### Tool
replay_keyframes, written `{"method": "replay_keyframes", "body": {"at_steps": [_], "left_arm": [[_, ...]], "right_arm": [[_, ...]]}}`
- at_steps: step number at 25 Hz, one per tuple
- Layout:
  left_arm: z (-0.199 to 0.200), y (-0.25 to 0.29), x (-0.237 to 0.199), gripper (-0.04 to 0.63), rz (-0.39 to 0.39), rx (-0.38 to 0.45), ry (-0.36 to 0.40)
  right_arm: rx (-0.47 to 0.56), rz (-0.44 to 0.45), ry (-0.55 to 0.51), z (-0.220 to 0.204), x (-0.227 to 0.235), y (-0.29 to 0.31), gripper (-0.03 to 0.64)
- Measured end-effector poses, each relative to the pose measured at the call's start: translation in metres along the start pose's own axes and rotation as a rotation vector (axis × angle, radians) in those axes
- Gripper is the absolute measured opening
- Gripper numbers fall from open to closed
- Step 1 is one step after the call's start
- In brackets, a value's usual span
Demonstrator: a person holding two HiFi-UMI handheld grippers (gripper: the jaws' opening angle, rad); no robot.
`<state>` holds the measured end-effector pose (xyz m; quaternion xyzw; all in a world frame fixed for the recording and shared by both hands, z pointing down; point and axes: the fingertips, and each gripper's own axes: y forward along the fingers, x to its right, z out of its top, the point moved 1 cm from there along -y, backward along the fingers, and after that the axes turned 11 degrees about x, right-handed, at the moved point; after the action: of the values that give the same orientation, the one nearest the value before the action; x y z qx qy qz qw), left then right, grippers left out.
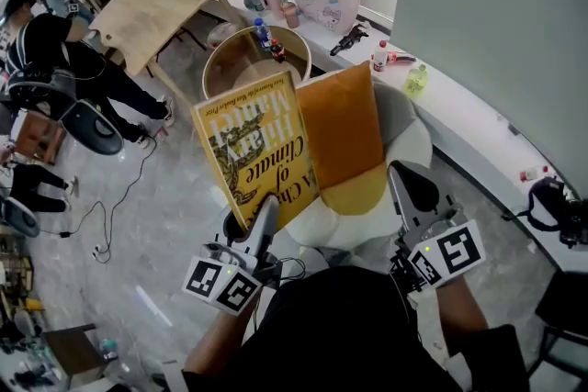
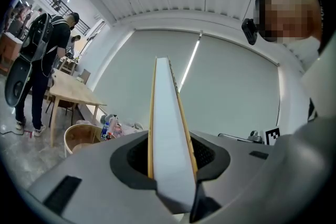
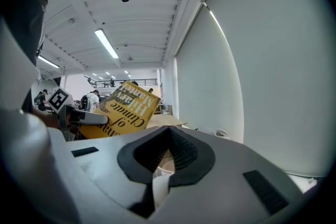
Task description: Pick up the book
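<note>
The book (image 1: 257, 147) has a yellow cover with white and dark lettering. It is lifted off the armchair and stands tilted in the air at the middle of the head view. My left gripper (image 1: 266, 211) is shut on its lower edge. In the left gripper view the book (image 2: 169, 128) runs edge-on between the jaws, its white page block framed by yellow covers. My right gripper (image 1: 400, 174) hangs apart to the right over the chair seat, jaws together and holding nothing. In the right gripper view the book (image 3: 123, 105) shows at the left, beyond the shut right gripper (image 3: 169, 134).
An orange cushion (image 1: 340, 119) leans in the white and grey armchair (image 1: 409, 138) behind the book. A round wooden tub (image 1: 230, 60) with bottles stands beyond it. A white counter (image 1: 459, 115) with small items runs along the right wall. A person (image 1: 55, 50) and a wooden table (image 1: 156, 5) are at far left.
</note>
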<state>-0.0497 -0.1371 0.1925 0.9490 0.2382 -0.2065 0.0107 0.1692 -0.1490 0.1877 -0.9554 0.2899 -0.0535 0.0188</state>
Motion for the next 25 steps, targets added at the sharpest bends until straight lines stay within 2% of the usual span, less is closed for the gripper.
{"method": "replay_keyframes", "body": {"at_steps": [7,13,25], "left_arm": [[-0.012,-0.013,0.012,0.158,-0.041,-0.02,0.0],[-0.002,-0.04,0.01,0.158,-0.065,-0.009,-0.007],[0.013,-0.165,0.007,0.158,-0.109,0.013,-0.037]], "right_arm": [[-0.015,-0.033,0.01,-0.014,-0.016,-0.024,0.011],[-0.02,-0.053,-0.01,-0.016,-0.05,-0.037,0.011],[-0.026,-0.074,-0.053,-0.018,-0.17,-0.081,0.011]]}}
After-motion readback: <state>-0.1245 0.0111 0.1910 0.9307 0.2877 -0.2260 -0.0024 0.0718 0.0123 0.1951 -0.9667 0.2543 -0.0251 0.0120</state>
